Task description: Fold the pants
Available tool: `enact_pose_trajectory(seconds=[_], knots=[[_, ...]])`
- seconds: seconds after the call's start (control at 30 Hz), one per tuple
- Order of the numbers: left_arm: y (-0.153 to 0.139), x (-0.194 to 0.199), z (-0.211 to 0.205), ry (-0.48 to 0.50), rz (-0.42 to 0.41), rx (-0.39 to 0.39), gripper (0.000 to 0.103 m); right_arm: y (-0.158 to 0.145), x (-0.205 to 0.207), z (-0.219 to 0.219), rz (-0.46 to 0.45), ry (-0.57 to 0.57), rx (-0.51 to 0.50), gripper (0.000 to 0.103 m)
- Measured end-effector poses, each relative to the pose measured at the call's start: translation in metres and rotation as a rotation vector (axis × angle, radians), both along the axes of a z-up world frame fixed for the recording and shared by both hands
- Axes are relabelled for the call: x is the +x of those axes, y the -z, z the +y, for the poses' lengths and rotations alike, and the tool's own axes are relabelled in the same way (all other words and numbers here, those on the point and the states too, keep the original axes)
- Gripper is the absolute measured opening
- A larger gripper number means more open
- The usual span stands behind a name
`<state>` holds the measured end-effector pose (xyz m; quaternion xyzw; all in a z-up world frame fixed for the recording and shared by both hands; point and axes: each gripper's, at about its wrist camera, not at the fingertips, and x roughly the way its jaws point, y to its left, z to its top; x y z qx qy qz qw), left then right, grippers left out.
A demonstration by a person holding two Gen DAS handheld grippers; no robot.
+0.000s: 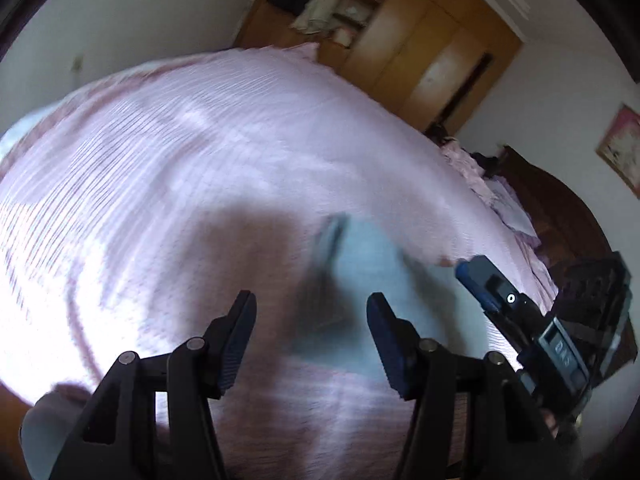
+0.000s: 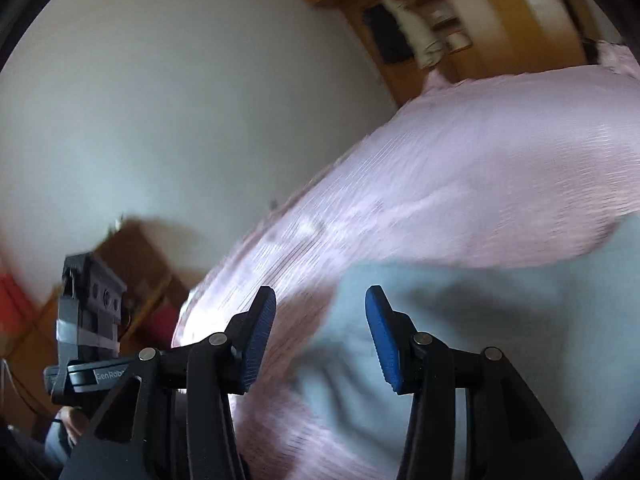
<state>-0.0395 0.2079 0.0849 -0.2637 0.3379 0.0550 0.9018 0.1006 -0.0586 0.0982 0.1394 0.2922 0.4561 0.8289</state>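
Note:
Light blue-grey pants [image 1: 372, 280] lie on a pink striped bedspread [image 1: 200, 152]; both views are motion-blurred. In the left wrist view my left gripper [image 1: 312, 320] is open and empty, just above the pants' near left part. The right gripper [image 1: 492, 292] shows at the right edge of that view. In the right wrist view my right gripper [image 2: 320, 320] is open and empty over the pants [image 2: 460, 320], which spread to the right on the bedspread [image 2: 480, 160]. The left gripper's body [image 2: 88, 320] shows at the left there.
A wooden wardrobe [image 1: 420, 40] with hanging clothes stands beyond the bed. A dark wooden headboard [image 1: 560, 208] and pink pillows [image 1: 500, 200] are at the right. A white wall [image 2: 160, 100] and a wooden bedside cabinet [image 2: 132, 264] lie left of the bed.

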Motion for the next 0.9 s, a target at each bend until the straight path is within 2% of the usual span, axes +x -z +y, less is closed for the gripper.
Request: enact_pose_trajectory(seconds=[0.13,0.2,0.23,0.27,0.3,0.33,0.4,0.43,0.47,0.5,0.53,0.6,0.67,0.73,0.83,0.87,0.9], knots=[[-0.021,0.036,-0.046,0.101,-0.062,0.088,0.061,0.004,0.023,-0.096,0.074,0.061,0.097,0.029],[-0.014,0.064,-0.069,0.143,-0.04,0.125,0.061,0.016,0.032,-0.131,0.162,0.07,0.172,0.016],[-0.007,0.074,-0.076,0.147,-0.013,0.139,0.054,0.024,0.035,-0.146,0.202,0.068,0.208,0.013],[0.001,0.085,-0.082,0.148,0.028,0.157,0.038,0.029,0.034,-0.155,0.214,0.065,0.223,0.01],[0.013,0.095,-0.089,0.164,0.082,0.175,0.032,0.036,0.033,-0.162,0.223,0.059,0.229,0.01],[0.021,0.098,-0.092,0.17,0.109,0.185,0.026,0.045,0.031,-0.166,0.238,0.042,0.231,0.009],[0.037,0.1,-0.094,0.151,0.152,0.229,0.025,0.067,0.028,-0.164,0.289,0.005,0.226,0.007],[0.046,0.1,-0.095,0.128,0.189,0.295,0.02,0.078,0.027,-0.162,0.318,-0.004,0.215,0.007],[0.055,0.101,-0.093,0.115,0.222,0.354,0.007,0.088,0.025,-0.162,0.344,-0.007,0.189,0.007],[0.063,0.101,-0.089,0.111,0.236,0.386,0.003,0.108,0.022,-0.155,0.386,0.019,0.08,0.004],[0.065,0.099,-0.084,0.111,0.234,0.365,0.003,0.12,0.021,-0.152,0.411,0.037,0.013,0.0],[0.062,0.098,-0.078,0.104,0.236,0.327,0.003,0.132,0.016,-0.162,0.436,0.04,0.073,0.0],[0.056,0.097,-0.084,0.101,0.245,0.366,0.003,0.128,0.019,-0.173,0.446,0.071,0.091,0.0],[0.049,0.093,-0.092,0.096,0.25,0.403,0.003,0.115,0.02,-0.179,0.409,0.079,0.126,0.0],[0.039,0.084,-0.099,0.105,0.202,0.406,0.013,0.115,0.017,-0.172,0.403,0.01,0.208,0.0],[0.04,0.084,-0.101,0.099,0.201,0.416,0.013,0.117,0.017,-0.167,0.404,0.008,0.181,0.0],[0.045,0.085,-0.101,0.09,0.216,0.429,0.013,0.122,0.018,-0.16,0.414,0.018,0.11,0.0]])
